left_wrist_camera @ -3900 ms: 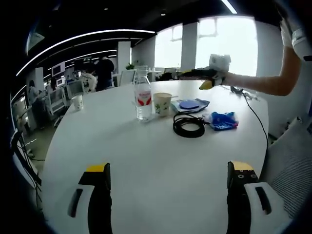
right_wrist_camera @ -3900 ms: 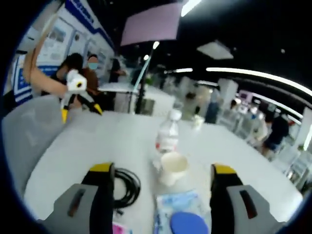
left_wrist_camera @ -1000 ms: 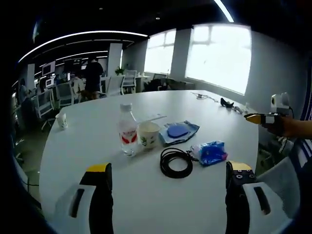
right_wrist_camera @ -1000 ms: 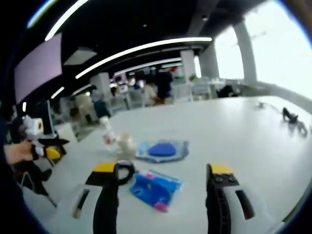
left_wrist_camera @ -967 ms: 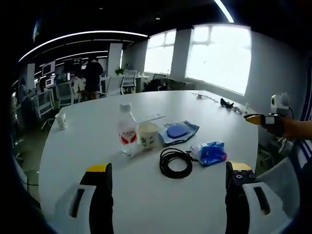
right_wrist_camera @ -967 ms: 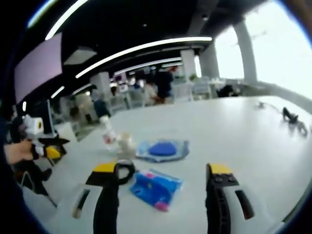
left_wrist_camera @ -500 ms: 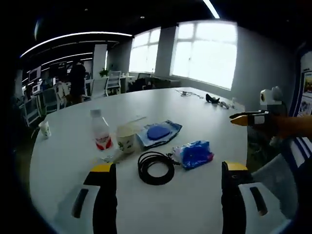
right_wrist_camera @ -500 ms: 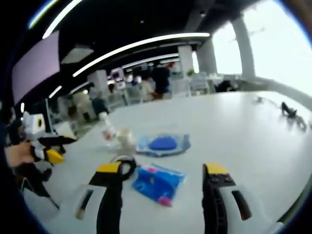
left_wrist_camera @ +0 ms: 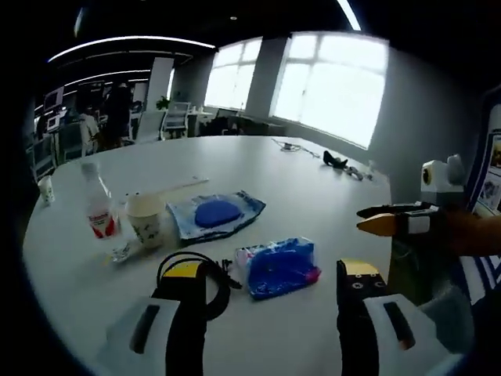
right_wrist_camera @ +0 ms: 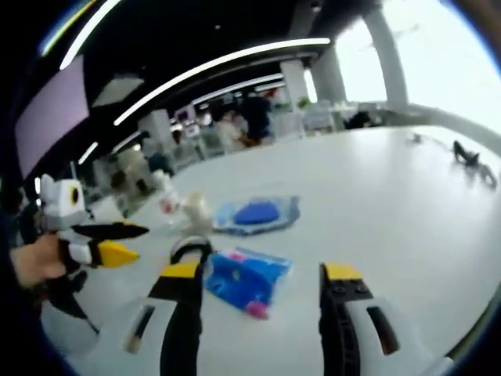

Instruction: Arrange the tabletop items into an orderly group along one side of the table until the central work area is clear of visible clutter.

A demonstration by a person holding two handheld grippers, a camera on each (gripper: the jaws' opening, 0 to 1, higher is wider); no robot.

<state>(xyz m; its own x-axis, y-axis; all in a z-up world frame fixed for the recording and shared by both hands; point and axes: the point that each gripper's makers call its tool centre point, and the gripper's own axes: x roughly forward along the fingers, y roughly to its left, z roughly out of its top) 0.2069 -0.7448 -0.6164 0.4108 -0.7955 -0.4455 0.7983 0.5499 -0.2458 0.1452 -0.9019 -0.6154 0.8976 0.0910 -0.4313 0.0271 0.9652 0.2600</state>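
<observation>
The clutter sits in a loose bunch on the white table (left_wrist_camera: 313, 196). Closest to me in the left gripper view is the blue packet (left_wrist_camera: 278, 267), lying flat between my left jaws. Just beside it, on its left, is the black cable coil (left_wrist_camera: 194, 270), partly hidden behind my left jaw tip. Behind those two is the clear pouch with a blue disc inside (left_wrist_camera: 215, 214), flat on the table. Left of the pouch stands the paper cup (left_wrist_camera: 146, 222), upright, and right next to that the water bottle (left_wrist_camera: 99, 212), also upright, red label. Farther off near the table's left edge there's a second, smaller cup (left_wrist_camera: 46, 189), well apart from the rest. Way across the table near the windows there's a small dark thing with a wire (left_wrist_camera: 335, 161); can't tell what it is.

My left gripper (left_wrist_camera: 274, 276) has its jaws spread wide with nothing in them, hanging over the near table edge. My right gripper (right_wrist_camera: 262, 276) is the same deal, wide open and empty, with the packet (right_wrist_camera: 244, 279) between its jaws and the coil (right_wrist_camera: 188, 249) past its left jaw. Each gripper pokes into the other's view: the right one (left_wrist_camera: 381, 219) from the right, the left one (right_wrist_camera: 117, 241) from the left, held in my hand (right_wrist_camera: 35, 258).
</observation>
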